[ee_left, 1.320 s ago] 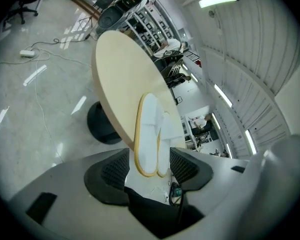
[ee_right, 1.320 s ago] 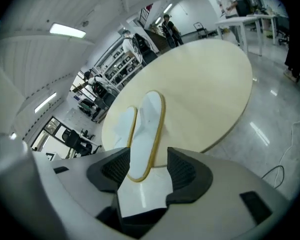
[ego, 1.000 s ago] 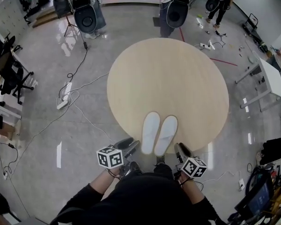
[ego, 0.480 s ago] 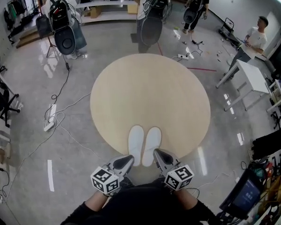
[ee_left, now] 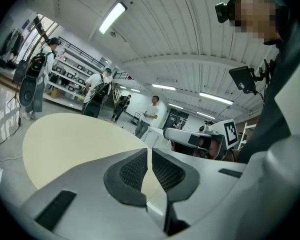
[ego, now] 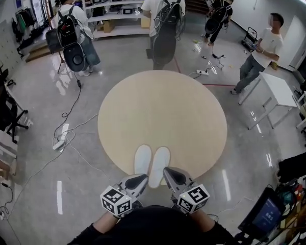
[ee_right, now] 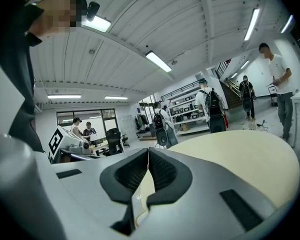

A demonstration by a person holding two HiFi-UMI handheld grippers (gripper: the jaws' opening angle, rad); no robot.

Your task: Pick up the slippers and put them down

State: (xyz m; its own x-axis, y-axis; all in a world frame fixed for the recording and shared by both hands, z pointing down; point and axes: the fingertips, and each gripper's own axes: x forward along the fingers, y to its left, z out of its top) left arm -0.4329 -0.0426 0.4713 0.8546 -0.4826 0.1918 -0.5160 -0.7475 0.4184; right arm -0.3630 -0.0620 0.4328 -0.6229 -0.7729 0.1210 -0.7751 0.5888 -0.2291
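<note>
Both jaw pairs closed, pads meeting. left gripper (ego: pixel 141 178) and right gripper (ego: pixel 168 171) held side by side close to the torso, roughly level, tips converging inward. Dark sleeves (ego: pixel 91 234).

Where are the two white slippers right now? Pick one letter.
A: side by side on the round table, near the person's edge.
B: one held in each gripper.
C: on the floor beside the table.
A: the head view shows the slippers lying side by side on the round table by its near edge; the left gripper and right gripper are shut on nothing.
</note>
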